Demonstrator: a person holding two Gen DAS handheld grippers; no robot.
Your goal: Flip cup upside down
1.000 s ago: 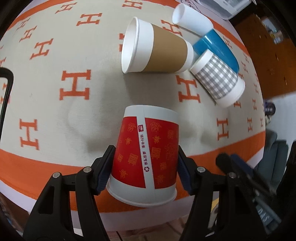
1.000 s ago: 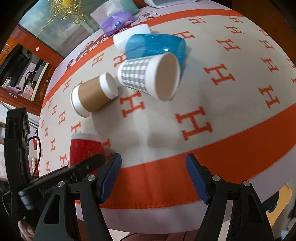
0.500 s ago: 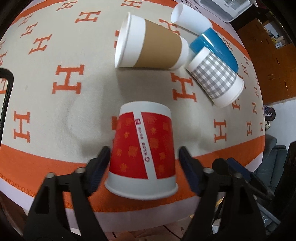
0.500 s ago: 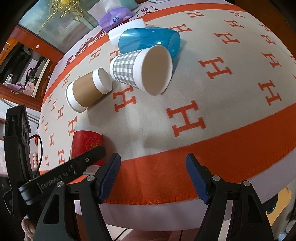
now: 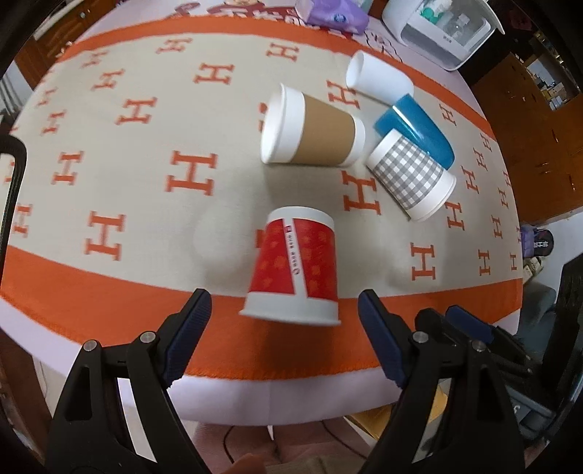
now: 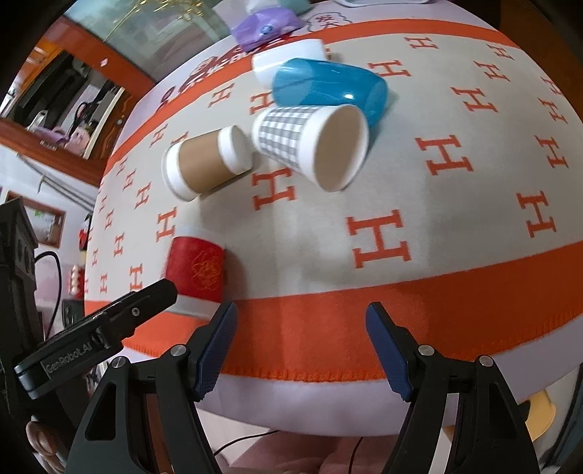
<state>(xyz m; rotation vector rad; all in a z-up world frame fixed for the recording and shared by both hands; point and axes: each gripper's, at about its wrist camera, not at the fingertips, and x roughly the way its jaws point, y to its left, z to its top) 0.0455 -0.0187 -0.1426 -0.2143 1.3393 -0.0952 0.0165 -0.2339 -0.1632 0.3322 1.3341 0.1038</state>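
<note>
A red paper cup (image 5: 297, 266) stands upside down, rim on the orange band of the tablecloth (image 5: 109, 175), near the front edge. My left gripper (image 5: 284, 328) is open and empty, drawn back just in front of the cup, with a finger on each side and apart from it. The cup also shows in the right wrist view (image 6: 196, 268), at the left behind the left gripper's body. My right gripper (image 6: 300, 335) is open and empty over the front edge of the table.
Several cups lie on their sides farther back: a brown-sleeved one (image 5: 313, 133), a grey checked one (image 5: 411, 175), a blue one (image 5: 415, 129) and a white one (image 5: 379, 78). A purple tissue pack (image 5: 329, 12) and a white appliance (image 5: 437, 29) sit at the far edge.
My left gripper has opened, let go of the red cup and pulled back toward the table edge. The cup now stands free. The right gripper has barely shifted.
</note>
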